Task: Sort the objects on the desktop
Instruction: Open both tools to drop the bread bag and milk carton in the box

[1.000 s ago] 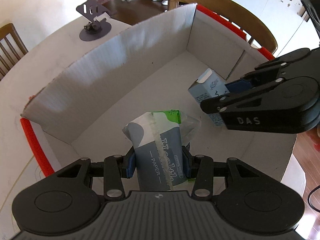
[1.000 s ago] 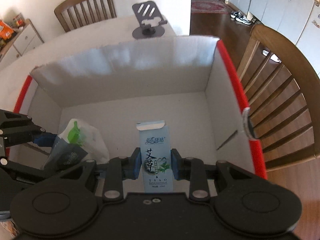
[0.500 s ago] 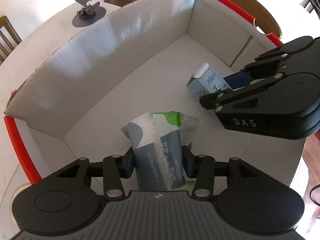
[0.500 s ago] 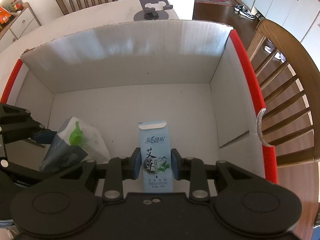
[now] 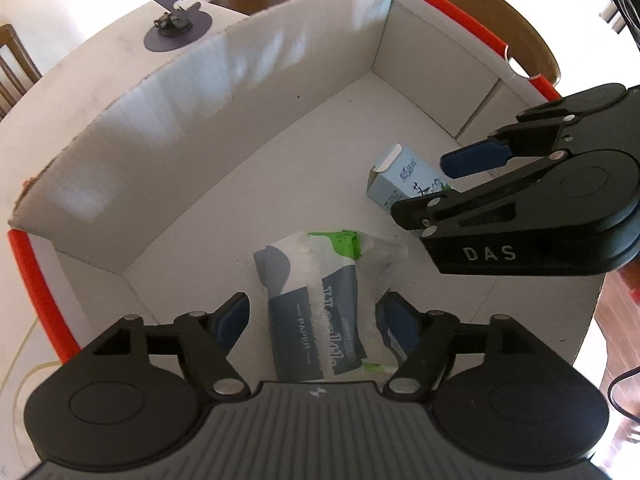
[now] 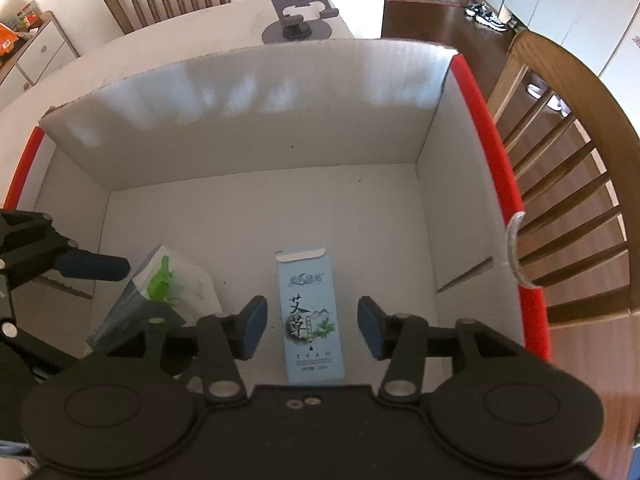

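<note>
Both claws sit inside the white cardboard box with the red rim. Left gripper – jaws spread wide, pads clear of the tissue pack on both sides; the pack lies on the box floor between them, green tab at its far end. Right gripper – also open, gap on each side of the light-blue carton, which lies flat on the floor, printed face up, flap end pointing away. Pack and carton are near each other, not touching. A phone stand sits on the table beyond the box; a wooden chair is at the right.
</note>
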{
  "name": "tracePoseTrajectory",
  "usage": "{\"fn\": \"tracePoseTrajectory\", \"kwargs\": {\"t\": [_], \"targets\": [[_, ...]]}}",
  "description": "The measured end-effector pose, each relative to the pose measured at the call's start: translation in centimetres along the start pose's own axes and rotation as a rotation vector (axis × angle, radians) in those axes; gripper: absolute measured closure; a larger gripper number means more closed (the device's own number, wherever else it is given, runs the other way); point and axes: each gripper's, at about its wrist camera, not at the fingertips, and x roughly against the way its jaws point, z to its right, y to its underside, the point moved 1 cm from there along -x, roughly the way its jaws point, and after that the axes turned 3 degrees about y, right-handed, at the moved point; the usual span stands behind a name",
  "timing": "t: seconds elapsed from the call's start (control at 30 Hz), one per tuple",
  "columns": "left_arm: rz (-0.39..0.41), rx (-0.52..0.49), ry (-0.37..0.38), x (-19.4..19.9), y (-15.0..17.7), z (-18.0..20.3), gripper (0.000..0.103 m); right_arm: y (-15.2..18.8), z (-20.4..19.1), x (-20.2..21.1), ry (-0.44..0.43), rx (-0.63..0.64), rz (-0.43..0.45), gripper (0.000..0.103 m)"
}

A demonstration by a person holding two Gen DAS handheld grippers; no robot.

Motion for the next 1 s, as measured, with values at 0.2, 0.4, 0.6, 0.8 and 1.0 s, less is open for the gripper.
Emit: {"fn": "tracePoseTrajectory", "kwargs": {"t": [0.2, 0.4, 0.6, 0.8, 1.0], "targets": [[0.047, 0.006, 0.036, 1.9, 0.2, 0.1, 0.024, -0.1, 0.3, 0.9, -0.012, -0.02, 0.027, 0.05], [0.092, 0.012, 0.051, 4.0, 0.6, 0.7, 0.023, 0.7, -0.1, 3.6, -0.028, -0.012, 0.058, 0.044], [0.14, 0.012, 0.059, 5.6, 0.6, 1.0, 0.018, 0.7, -0.4, 5.8, -0.029, -0.009, 0.105, 0.039], [0.187, 0.002, 0.067, 7.7, 1.6, 1.5, 0.013, 1.6, -0.4, 8.2, -0.017, -0.024, 0.138, 0.035], [0.218, -0.016, 0.08, 10.1, 3.6, 2.0, 0.005, 2.5, -1.4, 9.5, -0.01, -0.027, 0.161, 0.033]]}}
